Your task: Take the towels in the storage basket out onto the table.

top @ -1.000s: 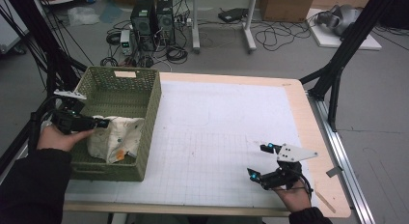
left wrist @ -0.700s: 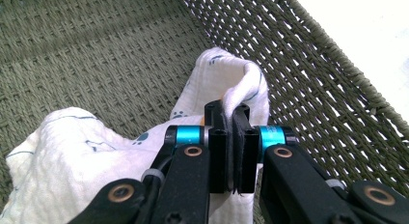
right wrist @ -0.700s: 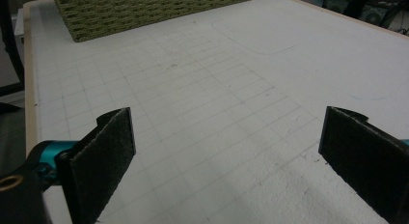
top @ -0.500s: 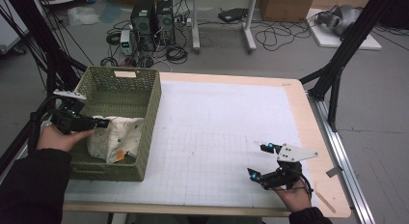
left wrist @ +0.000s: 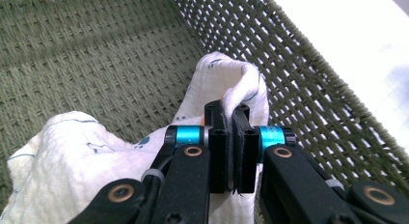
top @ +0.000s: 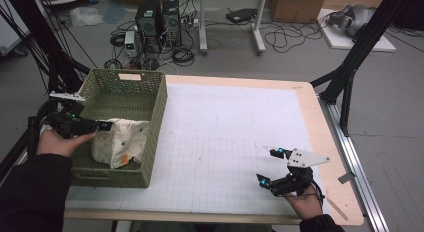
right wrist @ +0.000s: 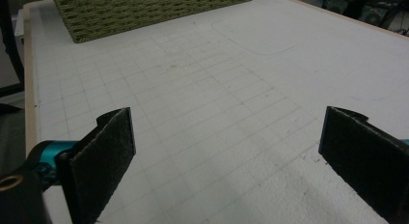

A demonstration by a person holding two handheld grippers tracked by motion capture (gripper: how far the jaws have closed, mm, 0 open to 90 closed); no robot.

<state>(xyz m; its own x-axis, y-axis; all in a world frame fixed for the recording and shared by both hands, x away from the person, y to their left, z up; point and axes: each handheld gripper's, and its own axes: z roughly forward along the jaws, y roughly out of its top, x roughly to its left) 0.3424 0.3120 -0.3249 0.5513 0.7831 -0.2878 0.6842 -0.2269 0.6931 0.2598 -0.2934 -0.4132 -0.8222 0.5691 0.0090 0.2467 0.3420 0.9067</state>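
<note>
High view: white cloth (top: 120,142) sits in green woven basket (top: 125,92) at table's 9 o'clock. L gripper (top: 102,126) pinches a fold of it, jaws clamped tight. R gripper (top: 270,166) rests at 5 o'clock, jaws wide, holding nothing. Cloth looks light, soft, floppy; best taken by a bunched edge. Its underside & printed pattern are hard to make out.

Basket (top: 125,92): woven green fibre, rough. Cloth (left wrist: 58,156): white crinkled fabric, matt. Table mat (top: 225,142): white, smooth, gridded.
</note>
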